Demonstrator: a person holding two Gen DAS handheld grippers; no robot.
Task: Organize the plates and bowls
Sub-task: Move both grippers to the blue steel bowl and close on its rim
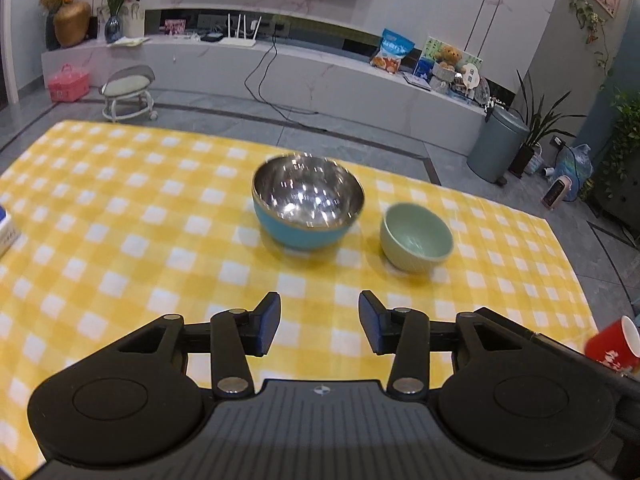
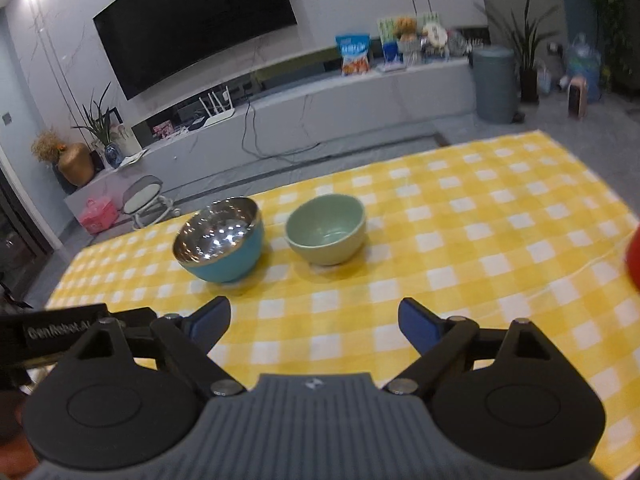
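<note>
A blue bowl with a shiny steel inside (image 1: pixel 308 200) (image 2: pixel 219 240) stands on the yellow checked tablecloth (image 1: pixel 120 220) (image 2: pixel 480 220). A smaller pale green bowl (image 1: pixel 416 236) (image 2: pixel 326 228) sits just to its right, apart from it. My left gripper (image 1: pixel 319 326) hovers over the cloth nearer than both bowls, open, nothing between its blue pads. My right gripper (image 2: pixel 314 326) also stands open and empty, on the near side of the bowls, its jaws spread wider.
A red cup (image 1: pixel 616 344) (image 2: pixel 633 256) sits near the table's right edge. A white and blue box (image 1: pixel 6 228) lies at the left edge. Beyond the table are a TV bench, a small stool (image 1: pixel 128 92) and a grey bin (image 1: pixel 496 144).
</note>
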